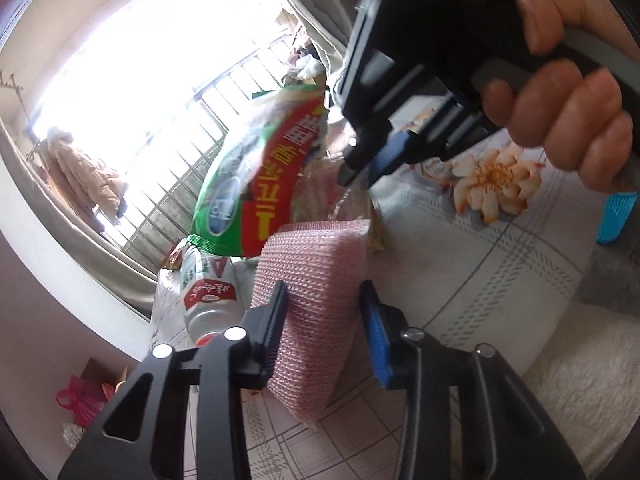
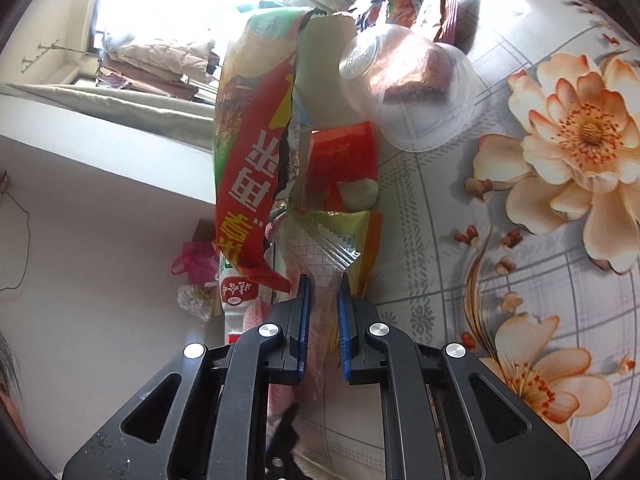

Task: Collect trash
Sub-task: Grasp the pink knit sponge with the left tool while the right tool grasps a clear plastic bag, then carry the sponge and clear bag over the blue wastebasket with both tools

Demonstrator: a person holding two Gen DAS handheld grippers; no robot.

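My left gripper [image 1: 324,300] is shut on a pink mesh foam sleeve [image 1: 312,308] and holds it over the flowered tablecloth. My right gripper [image 2: 323,294] is shut on a clear crinkled plastic wrapper [image 2: 320,256]; it also shows in the left wrist view [image 1: 360,172], held by a hand. A green and red snack bag [image 1: 260,176] [image 2: 256,148] stands beside the wrapper. A clear plastic cup [image 2: 408,92] lies on its side further off. A white bottle with a red label [image 1: 210,304] [image 2: 236,296] lies at the table edge.
More wrappers and a red packet [image 2: 344,156] are piled around the cup. The flowered tablecloth [image 2: 520,240] stretches to the right. A pink bag [image 1: 80,400] lies on the floor below the window. A blue brush [image 1: 616,216] sits at the right.
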